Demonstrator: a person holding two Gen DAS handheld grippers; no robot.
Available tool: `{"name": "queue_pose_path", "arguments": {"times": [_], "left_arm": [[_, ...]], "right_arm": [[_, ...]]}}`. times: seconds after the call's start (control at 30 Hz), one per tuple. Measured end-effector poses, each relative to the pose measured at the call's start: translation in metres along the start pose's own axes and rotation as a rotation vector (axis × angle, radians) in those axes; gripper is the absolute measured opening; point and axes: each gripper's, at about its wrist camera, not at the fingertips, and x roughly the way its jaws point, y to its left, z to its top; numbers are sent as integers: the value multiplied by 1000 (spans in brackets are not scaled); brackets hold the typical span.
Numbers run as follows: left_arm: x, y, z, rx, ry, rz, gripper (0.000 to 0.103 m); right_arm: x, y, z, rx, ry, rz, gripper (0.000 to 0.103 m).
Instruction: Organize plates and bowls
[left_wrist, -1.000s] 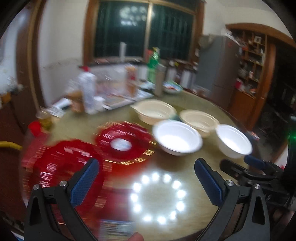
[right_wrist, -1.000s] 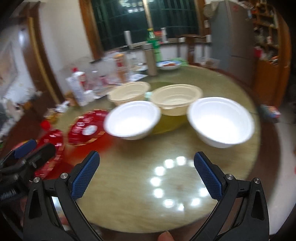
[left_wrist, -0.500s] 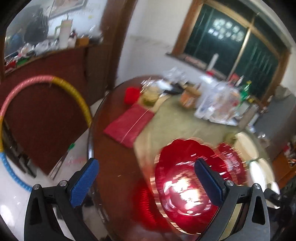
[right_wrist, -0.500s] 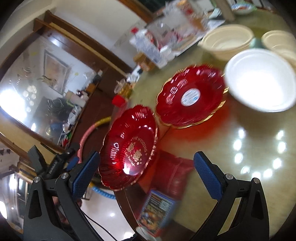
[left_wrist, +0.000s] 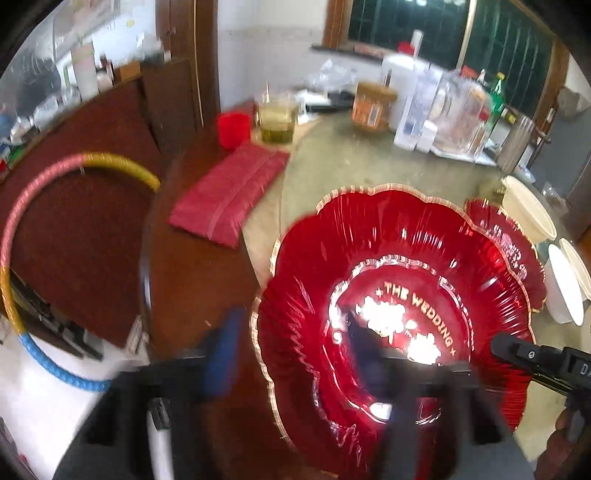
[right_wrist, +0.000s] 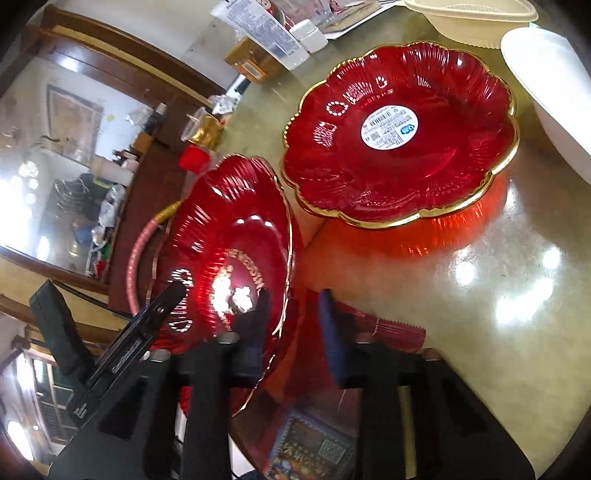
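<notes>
A red scalloped plate with gold rim and "THE WEDDING" lettering (left_wrist: 399, 295) fills the left wrist view. My left gripper (left_wrist: 291, 350) straddles its near left rim, one finger outside and one over the plate, jaws narrowed and blurred. In the right wrist view the same plate (right_wrist: 221, 251) sits tilted at the table edge, and my right gripper (right_wrist: 295, 325) straddles its right rim, jaws narrowed. A second red plate with a white sticker (right_wrist: 399, 133) lies flat further in. White bowls (right_wrist: 550, 92) and cream bowls (right_wrist: 472, 18) stand beyond.
A folded red cloth (left_wrist: 229, 192), a red cup (left_wrist: 232, 127), a glass of tea (left_wrist: 277, 120), jars and bottles (left_wrist: 417, 107) crowd the table's far side. A hoop (left_wrist: 22, 229) leans off the table's left. A printed box (right_wrist: 310, 450) lies at the near edge.
Both grippers have moved in on the near red plate and their jaws have narrowed around its rim. The plate now stands tilted.
</notes>
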Motion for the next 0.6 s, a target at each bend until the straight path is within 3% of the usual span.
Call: {"name": "queue_pose_path", "arguments": {"times": [0.1,0.3,0.6], "left_arm": [[5,1,-2,2,-4,0,24],[1,1,-3,3,-8,11,22],[-24,3,3,9,-68,35,21]], "right_arm": [[-1,6,-1,-33,-12,-14,14],[-1,12,1,-68,-21,-59,14],[-14,21,2,-112,-59,-46,14]]}}
